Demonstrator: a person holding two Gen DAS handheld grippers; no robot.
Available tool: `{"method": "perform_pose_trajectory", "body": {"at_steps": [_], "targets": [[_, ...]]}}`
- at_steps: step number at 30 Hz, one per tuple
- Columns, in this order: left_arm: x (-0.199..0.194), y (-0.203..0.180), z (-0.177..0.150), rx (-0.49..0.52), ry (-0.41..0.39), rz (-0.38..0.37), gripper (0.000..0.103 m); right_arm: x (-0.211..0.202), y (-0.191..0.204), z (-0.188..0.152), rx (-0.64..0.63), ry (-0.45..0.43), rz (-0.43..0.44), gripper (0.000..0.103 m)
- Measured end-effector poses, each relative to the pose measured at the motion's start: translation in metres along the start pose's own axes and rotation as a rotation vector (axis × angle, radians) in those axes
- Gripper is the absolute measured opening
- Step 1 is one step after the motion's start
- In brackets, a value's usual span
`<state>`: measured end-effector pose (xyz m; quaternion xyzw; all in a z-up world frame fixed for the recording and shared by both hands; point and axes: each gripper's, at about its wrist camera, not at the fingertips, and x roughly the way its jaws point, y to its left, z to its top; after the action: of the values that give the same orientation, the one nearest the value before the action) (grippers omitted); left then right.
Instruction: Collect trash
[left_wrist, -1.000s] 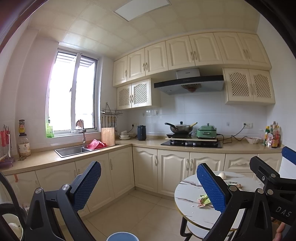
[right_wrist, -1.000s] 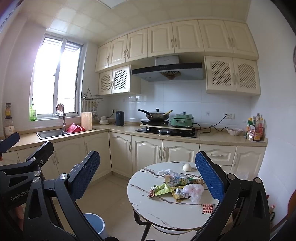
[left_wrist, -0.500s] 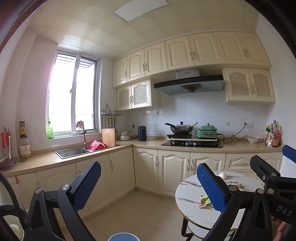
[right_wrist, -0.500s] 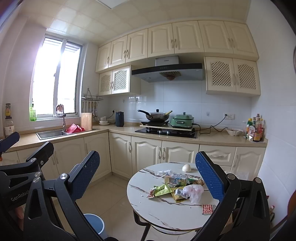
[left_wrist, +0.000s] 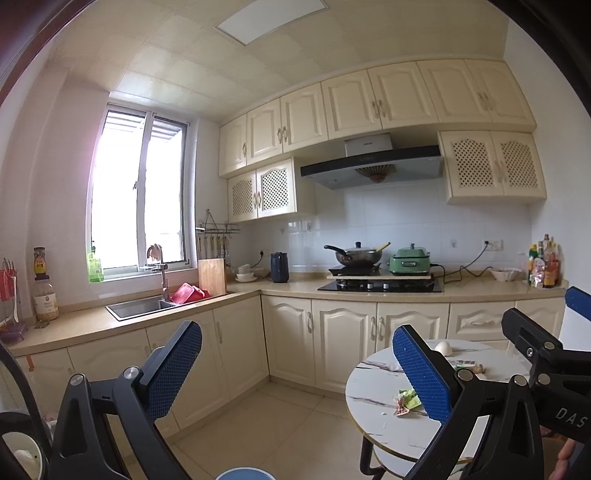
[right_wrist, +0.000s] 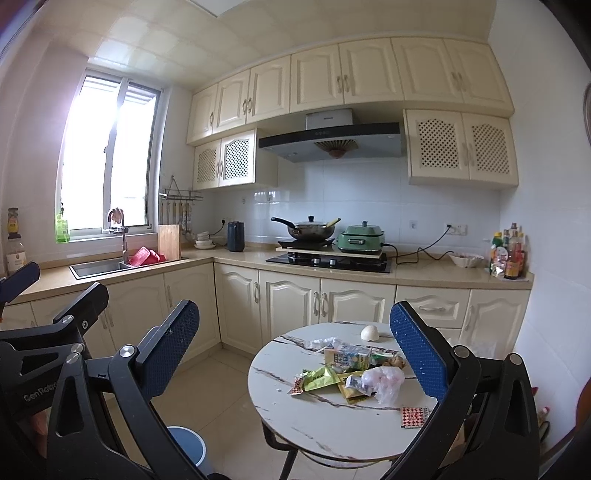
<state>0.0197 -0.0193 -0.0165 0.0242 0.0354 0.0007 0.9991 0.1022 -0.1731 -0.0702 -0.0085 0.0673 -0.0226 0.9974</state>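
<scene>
Both hand-held grippers, left (left_wrist: 295, 373) and right (right_wrist: 295, 354), hang wide and empty; next, reach the wrappers (right_wrist: 325, 378) on the desk (right_wrist: 332, 424), then bin (right_wrist: 186, 445).

I'm in a home kitchen: ahead of the grippers stand cream cabinets (right_wrist: 288, 295), a sink (right_wrist: 98, 267), a gas hob (right_wrist: 328, 262) and range hood (right_wrist: 330, 142).
</scene>
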Motion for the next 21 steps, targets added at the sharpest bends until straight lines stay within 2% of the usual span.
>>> {"method": "perform_pose_trajectory", "body": {"at_steps": [3, 7, 13, 17, 21], "targets": [[0.023, -0.011, -0.01, 0.016, 0.029, -0.032, 0.102, 0.013, -0.015, -0.01, 0.014, 0.013, -0.013, 0.103], [0.064, -0.029, -0.027, 0.03, 0.106, -0.082, 0.102, 0.036, -0.043, -0.027, 0.054, 0.056, -0.051, 0.103], [0.137, -0.059, -0.061, 0.061, 0.278, -0.169, 0.102, 0.082, -0.102, -0.066, 0.123, 0.194, -0.139, 0.103], [0.192, -0.082, -0.094, 0.102, 0.443, -0.235, 0.102, 0.11, -0.141, -0.103, 0.158, 0.299, -0.186, 0.103], [0.234, -0.089, -0.112, 0.128, 0.55, -0.246, 0.102, 0.137, -0.173, -0.145, 0.185, 0.418, -0.215, 0.103]]}}
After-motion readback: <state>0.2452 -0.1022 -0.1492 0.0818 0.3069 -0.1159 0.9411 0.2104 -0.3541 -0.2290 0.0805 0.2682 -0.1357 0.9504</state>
